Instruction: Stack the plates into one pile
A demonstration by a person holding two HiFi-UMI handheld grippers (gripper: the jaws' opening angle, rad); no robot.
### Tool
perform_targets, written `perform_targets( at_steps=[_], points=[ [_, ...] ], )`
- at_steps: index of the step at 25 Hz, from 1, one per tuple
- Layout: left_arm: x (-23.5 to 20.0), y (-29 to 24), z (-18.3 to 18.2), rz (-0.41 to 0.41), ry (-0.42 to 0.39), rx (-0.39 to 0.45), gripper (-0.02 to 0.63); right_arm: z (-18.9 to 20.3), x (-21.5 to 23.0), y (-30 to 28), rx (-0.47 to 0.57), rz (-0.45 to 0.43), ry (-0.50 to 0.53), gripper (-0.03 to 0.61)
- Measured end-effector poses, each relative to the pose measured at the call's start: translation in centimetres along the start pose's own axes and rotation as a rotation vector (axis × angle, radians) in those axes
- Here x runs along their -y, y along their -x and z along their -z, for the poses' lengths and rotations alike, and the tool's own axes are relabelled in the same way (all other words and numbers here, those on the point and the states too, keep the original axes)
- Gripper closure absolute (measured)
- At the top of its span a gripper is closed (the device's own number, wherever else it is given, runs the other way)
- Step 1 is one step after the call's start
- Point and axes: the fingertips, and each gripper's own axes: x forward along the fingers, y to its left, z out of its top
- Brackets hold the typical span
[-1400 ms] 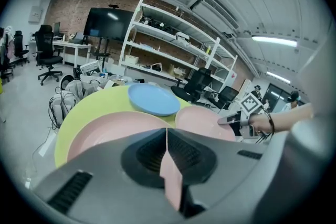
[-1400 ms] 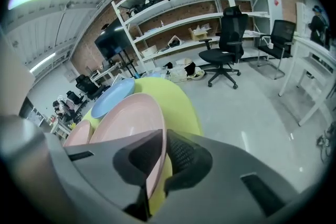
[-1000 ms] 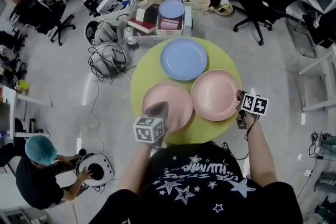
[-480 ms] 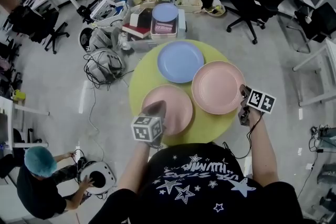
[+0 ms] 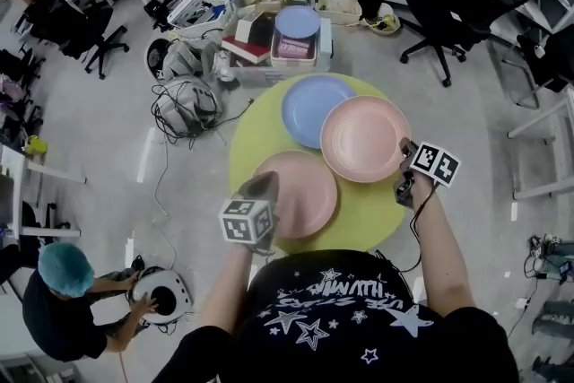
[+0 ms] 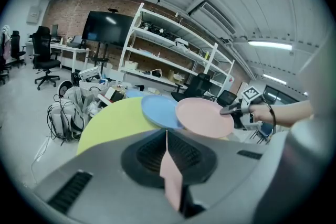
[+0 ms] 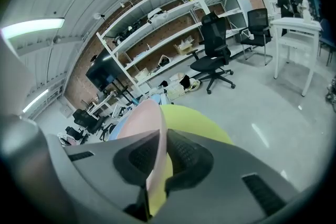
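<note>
On the round yellow-green table (image 5: 256, 134) lie a blue plate (image 5: 305, 108) at the far side and a pink plate (image 5: 300, 193) at the near side. My left gripper (image 5: 263, 185) is shut on that near pink plate's rim (image 6: 170, 181). My right gripper (image 5: 404, 159) grips the right rim of a second pink plate (image 5: 363, 137), which is raised and overlaps the blue plate's right edge. Its jaws are opening slightly, with the rim (image 7: 156, 165) still pressed between the pads. The left gripper view shows this raised pink plate (image 6: 203, 118) above the blue plate (image 6: 157, 110).
Behind the table stands a crate (image 5: 269, 40) of books with a small blue dish on top. A cable bundle (image 5: 184, 103) lies on the floor at left. Office chairs (image 5: 448, 4) stand at back right. A person in a teal cap (image 5: 63, 282) crouches at lower left.
My right gripper has carried its pink plate left and away, from beside the blue plate to partly over it. The left gripper keeps its hold on the near pink plate.
</note>
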Motion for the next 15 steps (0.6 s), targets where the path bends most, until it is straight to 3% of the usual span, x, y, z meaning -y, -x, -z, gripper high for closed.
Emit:
perform_targets(
  at_steps=[15],
  points=[
    [-3.5, -0.2, 0.2, -0.075, 0.066, -0.020, 0.595, 0.9, -4.1, -8.3, -0.070, -0.032, -0.141, 0.537]
  ],
)
